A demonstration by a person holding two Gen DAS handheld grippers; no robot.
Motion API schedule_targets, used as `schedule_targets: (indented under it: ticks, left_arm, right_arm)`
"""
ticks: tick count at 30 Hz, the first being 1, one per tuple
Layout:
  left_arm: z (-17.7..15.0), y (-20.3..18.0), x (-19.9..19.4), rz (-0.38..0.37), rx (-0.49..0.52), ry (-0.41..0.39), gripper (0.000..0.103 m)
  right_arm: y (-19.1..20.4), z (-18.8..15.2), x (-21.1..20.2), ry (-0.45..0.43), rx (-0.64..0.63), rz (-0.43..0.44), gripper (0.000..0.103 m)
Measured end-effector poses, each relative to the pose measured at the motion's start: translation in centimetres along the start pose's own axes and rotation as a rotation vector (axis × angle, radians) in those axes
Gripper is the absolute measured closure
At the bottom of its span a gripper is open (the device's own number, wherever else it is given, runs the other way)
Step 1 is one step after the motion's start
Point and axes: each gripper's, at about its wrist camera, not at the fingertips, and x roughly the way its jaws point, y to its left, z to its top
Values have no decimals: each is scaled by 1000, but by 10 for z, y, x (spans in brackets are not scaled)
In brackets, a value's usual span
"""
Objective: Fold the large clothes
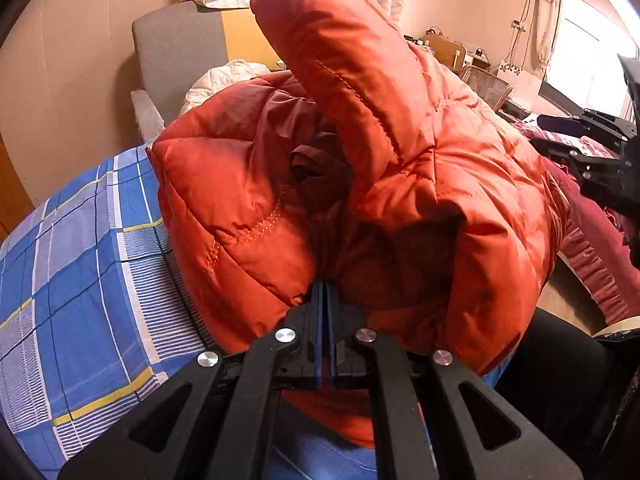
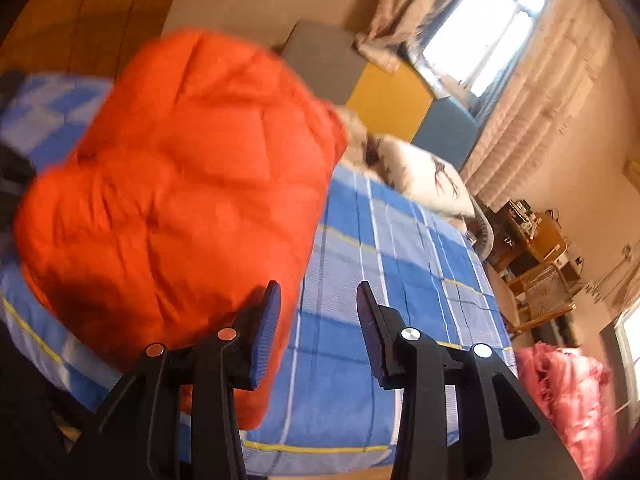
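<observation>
A bed with a blue checked sheet is filling a sunlit bedroom. The left claw is pinching the orange padded jacket with its jaws pressed together, pointing steeply downward while the jacket is bunching above the sheet. The right claw is standing partly spread, holding nothing, just beside the jacket's edge. Farther back, a white pillow is lying near the headboard.

Left wrist view: looks down along its fingers, pressed close to the orange jacket, headboard end of the bed behind. Right wrist view: tilted, further back, faces across the bed's blue checked cover toward the window. Both share jacket, bed, headboard.
</observation>
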Motion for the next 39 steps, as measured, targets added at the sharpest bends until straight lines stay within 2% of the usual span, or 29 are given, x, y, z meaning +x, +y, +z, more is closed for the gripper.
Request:
schedule_targets:
  ticks: [2,3,4,8,9,12,20,28,30,32,34,37,39]
  left_arm:
    - [-1,-3,0,2,6,5,101]
    - [-1,-3,-1,-1,4,6,101]
    - [-1,-3,-1,-5,1,8,101]
    - [-2,-5,-3,9,11,14,101]
    - [-2,-5,-3,9,9,15,101]
    - [-2,-4,-3,5,-2,15,101]
    - [0,-7,-7,31,3,19,101]
    - [0,-19,-18,95,44,30,98]
    - [-1,-23,-22,99,68,24,94]
    - [-4,-34,-25,98,161,18,84]
    - [-4,-40,-28,112,237,30,80]
    - [1,-48,-38,146,313,19,61]
    - [2,-52,-43,154,331,18,59]
  right_arm:
    - [-7,2,-2,-24,14,-46,64]
    - [-4,0,5,3,2,-49,64]
    - [1,-3,16,38,-12,-32,64]
    - [11,-10,24,52,15,61,65]
    - [5,-13,25,59,62,127,65]
    - [-4,-21,30,72,127,198,65]
    - [6,-21,31,63,84,196,65]
    - [22,-21,38,64,37,210,65]
    - [22,-20,39,69,35,220,65]
    - [24,-19,41,73,27,229,65]
    - [22,-18,43,73,31,239,65]
    - [21,-19,44,79,47,245,65]
    - [20,-20,45,81,54,250,65]
